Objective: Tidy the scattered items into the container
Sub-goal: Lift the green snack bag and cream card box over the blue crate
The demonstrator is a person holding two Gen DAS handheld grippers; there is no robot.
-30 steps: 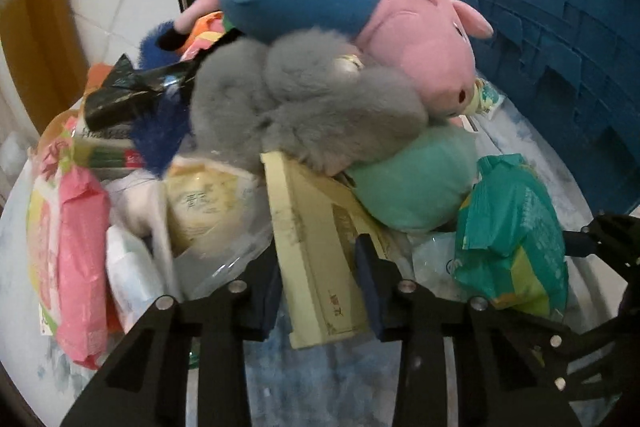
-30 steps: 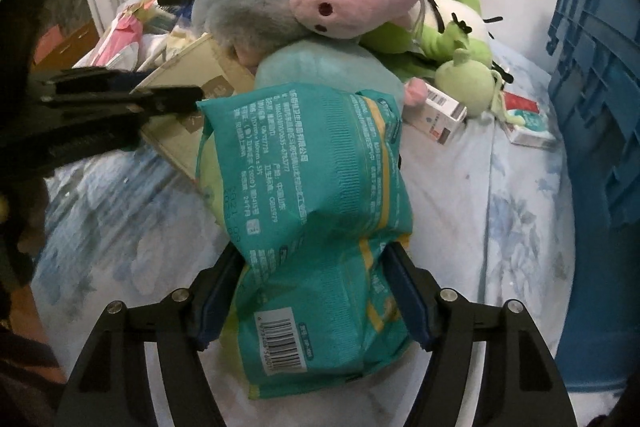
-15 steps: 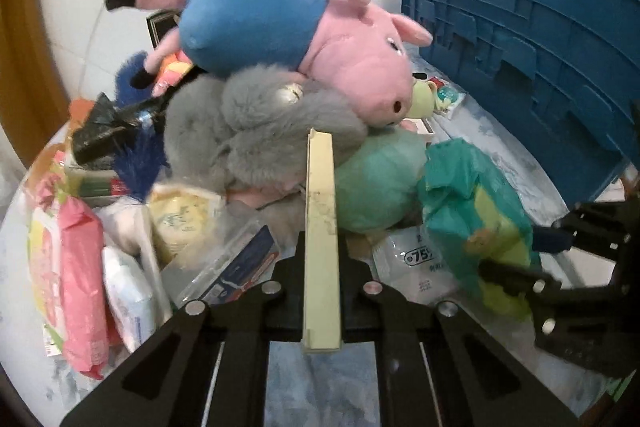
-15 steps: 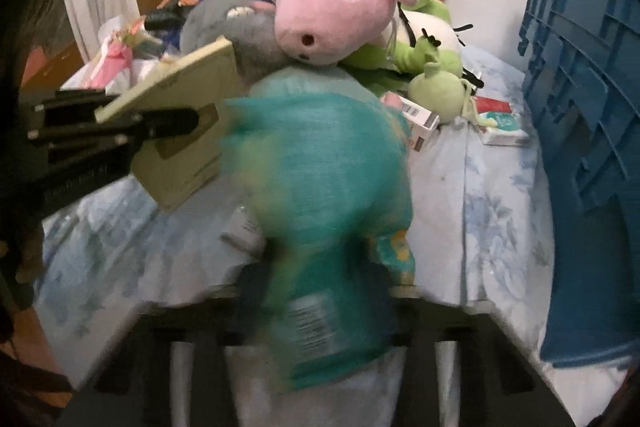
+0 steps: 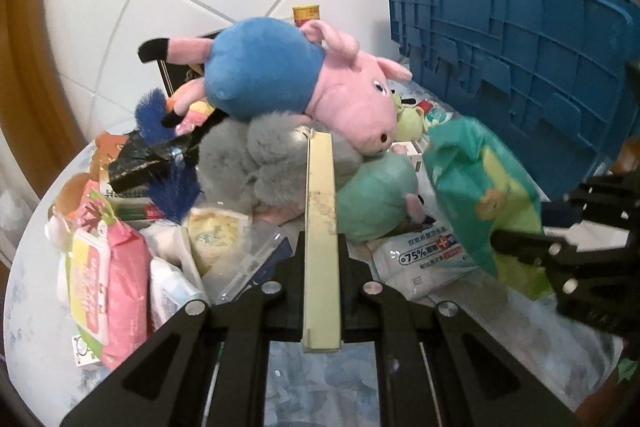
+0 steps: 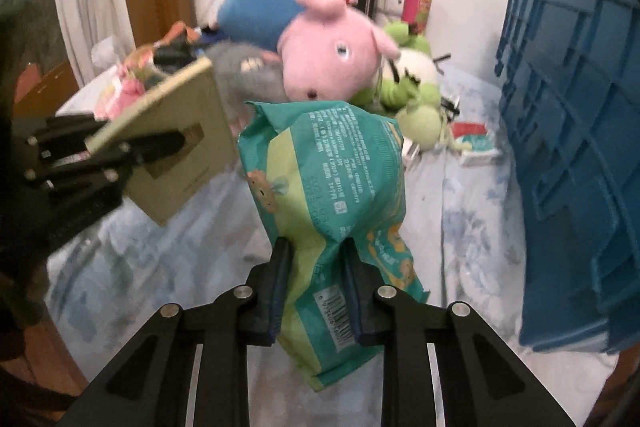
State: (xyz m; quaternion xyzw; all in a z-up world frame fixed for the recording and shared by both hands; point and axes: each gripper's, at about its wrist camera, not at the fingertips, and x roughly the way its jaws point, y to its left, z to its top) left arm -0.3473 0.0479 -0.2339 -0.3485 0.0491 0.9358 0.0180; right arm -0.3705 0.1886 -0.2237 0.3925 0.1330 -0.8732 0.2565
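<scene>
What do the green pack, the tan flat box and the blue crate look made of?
Green pack: thin plastic film, slightly glossy; it crumples where the right claw pinches it. Tan flat box: probably matte cardboard, stiff with square edges. Blue crate: rigid moulded plastic, ribbed walls.

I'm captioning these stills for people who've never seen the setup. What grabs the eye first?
The pink pig plush in a blue shirt sprawls atop the heap of toys and packets, over a grey furry toy. In front, each gripper has something clamped: the left gripper holds a thin beige box edge-on, the right gripper a teal-and-green packet. The ribbed blue crate looms at the right.
</scene>
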